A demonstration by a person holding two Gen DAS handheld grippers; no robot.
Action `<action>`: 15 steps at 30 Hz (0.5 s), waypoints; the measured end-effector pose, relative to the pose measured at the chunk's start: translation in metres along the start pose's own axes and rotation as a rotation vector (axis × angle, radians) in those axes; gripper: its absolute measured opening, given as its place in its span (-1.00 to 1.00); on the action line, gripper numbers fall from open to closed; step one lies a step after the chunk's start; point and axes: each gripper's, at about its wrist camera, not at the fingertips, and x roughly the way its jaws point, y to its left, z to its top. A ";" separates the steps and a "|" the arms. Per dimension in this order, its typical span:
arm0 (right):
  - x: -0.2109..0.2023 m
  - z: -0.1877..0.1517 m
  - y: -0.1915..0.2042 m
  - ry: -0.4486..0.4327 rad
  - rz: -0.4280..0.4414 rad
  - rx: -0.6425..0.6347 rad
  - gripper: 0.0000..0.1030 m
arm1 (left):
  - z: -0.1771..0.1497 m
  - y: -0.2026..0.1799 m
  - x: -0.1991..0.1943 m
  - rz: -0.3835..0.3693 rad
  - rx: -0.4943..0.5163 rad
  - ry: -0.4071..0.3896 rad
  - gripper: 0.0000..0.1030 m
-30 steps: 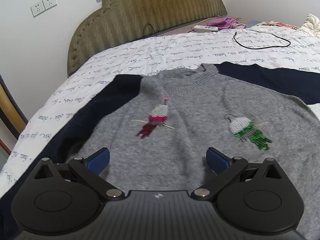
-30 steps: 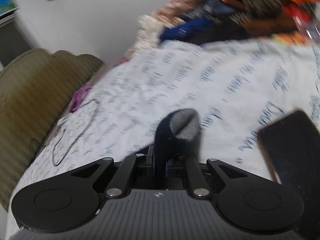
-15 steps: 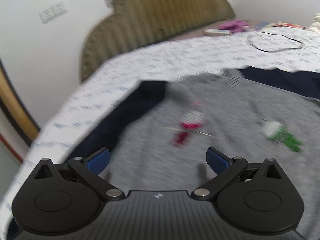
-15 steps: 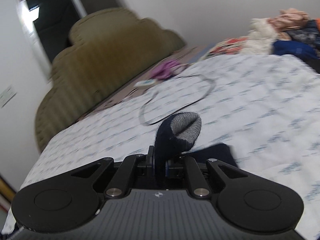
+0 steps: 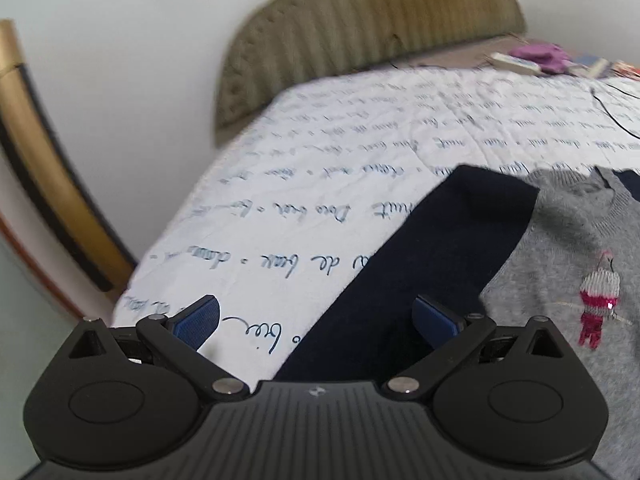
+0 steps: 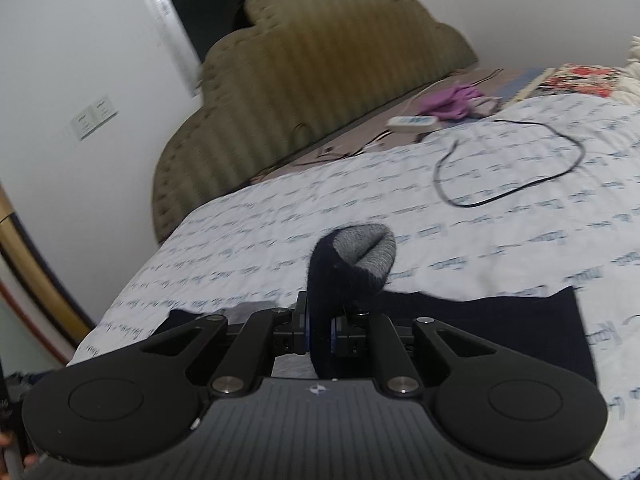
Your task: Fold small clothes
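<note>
Fig.: child's knit sweater (image 5: 568,248), grey body w/ navy sleeves, lying flat, front up, on a script-printed bedsheet (image 5: 320,152) near the padded headboard (image 5: 360,32). Left gripper (image 5: 316,318) hovers low over the near navy sleeve (image 5: 432,248), blue pads (image 5: 198,316) spread wide, nothing between them; one pad sits over bare sheet, the other over the sleeve. Right gripper (image 6: 319,330) is pressed together, pinching the other sleeve's cuff (image 6: 356,264), which stands up out of the jaws as a rolled loop, grey inner face showing. Handling (judged): knit is soft, limp, light, w/ some stretch; it should drape and sag from any single pinch, so a lifted sleeve will trail its own length. Not slippery or fragile, but fuzzy yarn may snag on pad edges. Best hold approx. at cuff or hem edges, where ribbing is thicker and gives both layers to bite; avoid mid-panel pinches, which bunch the fabric. View differences: left wrist view alone shows the collar and a pink-and-white embroidered figure (image 5: 598,300) on the chest, plus the near sleeve's diagonal lie. Right wrist view alone shows the held cuff, the far sleeve (image 6: 500,328) stretched flat behind it, a looped black cable (image 6: 516,176), a white remote-like object (image 6: 412,122) and purple cloth (image 6: 452,100) by the headboard.
</note>
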 end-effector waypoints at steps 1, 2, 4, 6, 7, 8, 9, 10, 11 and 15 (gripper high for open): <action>0.002 -0.001 0.005 0.008 0.007 -0.008 -0.73 | 0.000 0.004 0.005 -0.042 0.013 0.006 1.00; 0.004 -0.003 0.009 0.015 0.012 -0.017 -0.73 | 0.000 0.006 0.011 -0.085 0.028 0.015 1.00; 0.007 -0.006 0.016 0.031 0.018 -0.030 -0.72 | 0.001 0.013 0.025 -0.126 0.026 0.047 0.99; 0.011 -0.009 0.019 0.046 0.021 -0.037 -0.72 | -0.001 0.018 0.032 -0.210 0.018 0.054 0.99; 0.012 -0.010 0.020 0.053 0.020 -0.038 -0.71 | -0.002 0.018 0.034 -0.240 0.025 0.060 0.98; 0.013 -0.012 0.020 0.059 0.020 -0.039 -0.71 | -0.002 0.017 0.037 -0.249 0.035 0.064 0.95; 0.014 -0.013 0.021 0.065 0.020 -0.038 -0.71 | -0.003 0.015 0.038 -0.253 0.056 0.061 0.71; 0.016 -0.014 0.021 0.071 0.020 -0.037 -0.70 | -0.004 0.012 0.040 -0.267 0.079 0.065 0.52; 0.016 -0.015 0.021 0.075 0.021 -0.037 -0.70 | -0.004 0.010 0.042 -0.291 0.092 0.084 0.05; 0.020 -0.017 0.023 0.086 0.021 -0.039 -0.68 | -0.004 0.007 0.039 -0.305 0.084 0.094 -0.78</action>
